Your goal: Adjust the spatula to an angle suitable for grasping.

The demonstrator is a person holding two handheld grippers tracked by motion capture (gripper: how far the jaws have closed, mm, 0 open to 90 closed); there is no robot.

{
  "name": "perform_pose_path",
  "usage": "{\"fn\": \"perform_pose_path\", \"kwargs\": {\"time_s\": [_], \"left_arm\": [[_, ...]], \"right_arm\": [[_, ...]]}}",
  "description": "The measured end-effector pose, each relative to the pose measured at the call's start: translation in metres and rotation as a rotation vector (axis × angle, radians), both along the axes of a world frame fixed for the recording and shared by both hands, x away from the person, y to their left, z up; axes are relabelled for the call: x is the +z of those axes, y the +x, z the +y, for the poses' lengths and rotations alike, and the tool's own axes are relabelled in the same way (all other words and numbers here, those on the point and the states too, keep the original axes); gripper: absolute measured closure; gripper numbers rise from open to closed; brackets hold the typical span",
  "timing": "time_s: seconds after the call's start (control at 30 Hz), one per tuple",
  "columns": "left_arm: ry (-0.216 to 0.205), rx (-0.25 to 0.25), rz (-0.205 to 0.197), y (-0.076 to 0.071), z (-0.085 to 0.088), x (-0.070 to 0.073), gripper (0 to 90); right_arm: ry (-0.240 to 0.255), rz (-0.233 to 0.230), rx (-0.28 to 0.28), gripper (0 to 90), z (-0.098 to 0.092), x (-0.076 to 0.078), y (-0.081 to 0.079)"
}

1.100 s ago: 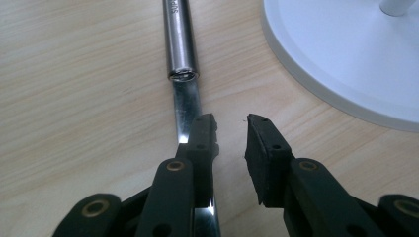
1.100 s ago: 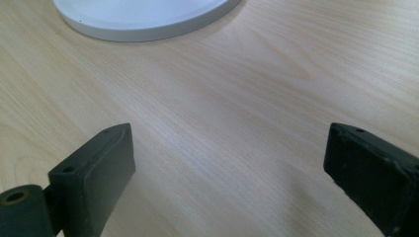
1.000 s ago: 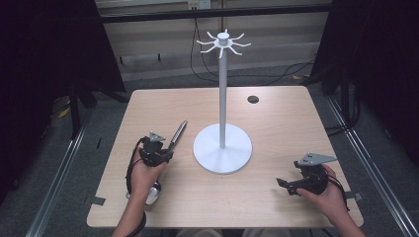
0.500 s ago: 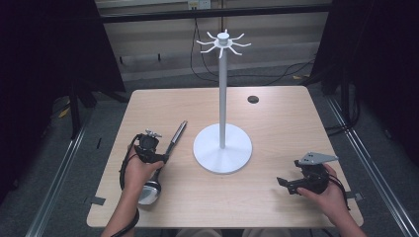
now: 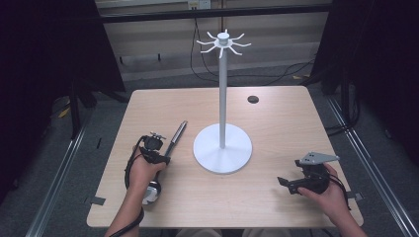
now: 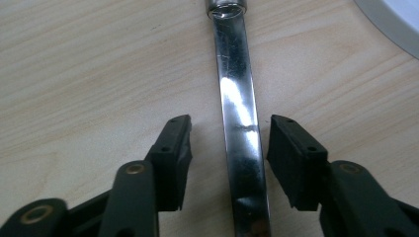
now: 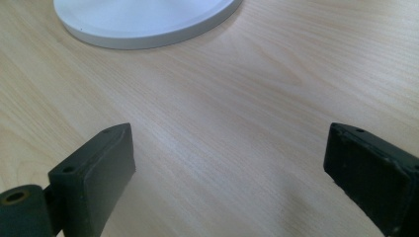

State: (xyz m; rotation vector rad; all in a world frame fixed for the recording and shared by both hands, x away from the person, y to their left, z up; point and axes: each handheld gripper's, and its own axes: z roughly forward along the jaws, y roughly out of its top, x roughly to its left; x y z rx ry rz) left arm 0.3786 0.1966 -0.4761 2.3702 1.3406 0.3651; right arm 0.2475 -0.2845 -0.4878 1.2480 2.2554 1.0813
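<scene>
No writing shows; the left tool (image 6: 230, 143), closing, straddles the steel handle (image 6: 239, 123) untouched, right tool (image 7: 232, 168) spread.

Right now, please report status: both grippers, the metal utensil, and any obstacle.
Left gripper open, jaws just closing, astride the metal handle, pads not touching. Right gripper open, nothing between jaws. White stand base close beside the handle.

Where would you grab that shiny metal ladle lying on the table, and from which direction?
Probably on the flat handle strip of the metal ladle, from above, one pad on each long edge. It lies flat on the table, so only its narrow edges offer opposing faces. The left gripper already straddles it there, jaws just closing, pads not yet touching. The thicker round end looks harder to pinch.
</scene>
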Motion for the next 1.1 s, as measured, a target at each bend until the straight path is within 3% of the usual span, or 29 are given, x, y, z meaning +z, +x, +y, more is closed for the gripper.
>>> {"fn": "perform_pose_path", "kwargs": {"time_s": [0.17, 0.37, 0.43, 0.73, 1.03, 1.1], "left_arm": [[-0.02, 0.005, 0.006, 0.001, 0.001, -0.002, 57.8], [-0.043, 0.006, 0.026, 0.001, -0.002, -0.002, 72.9], [-0.054, 0.03, 0.036, 0.002, -0.003, -0.001, 74.3], [-0.038, 0.023, 0.022, 0.0, -0.005, -0.001, 75.3], [-0.067, 0.007, -0.024, -0.002, 0.0, 0.016, 75.4], [-0.09, 0.013, -0.03, -0.003, 0.001, 0.018, 75.4]], "right_arm": [[-0.001, 0.001, 0.0, 4.9, 0.0, 0.0, 0.0], [-0.004, 0.002, 0.002, 4.9, 0.001, 0.0, 0.0], [-0.005, 0.002, 0.003, 4.9, 0.001, 0.0, 0.0], [-0.005, 0.0, 0.005, 4.9, 0.001, -0.001, 0.001], [-0.007, 0.0, 0.006, 4.9, 0.001, -0.001, 0.001], [-0.006, 0.002, 0.006, 4.9, 0.002, -0.001, 0.001]]}}
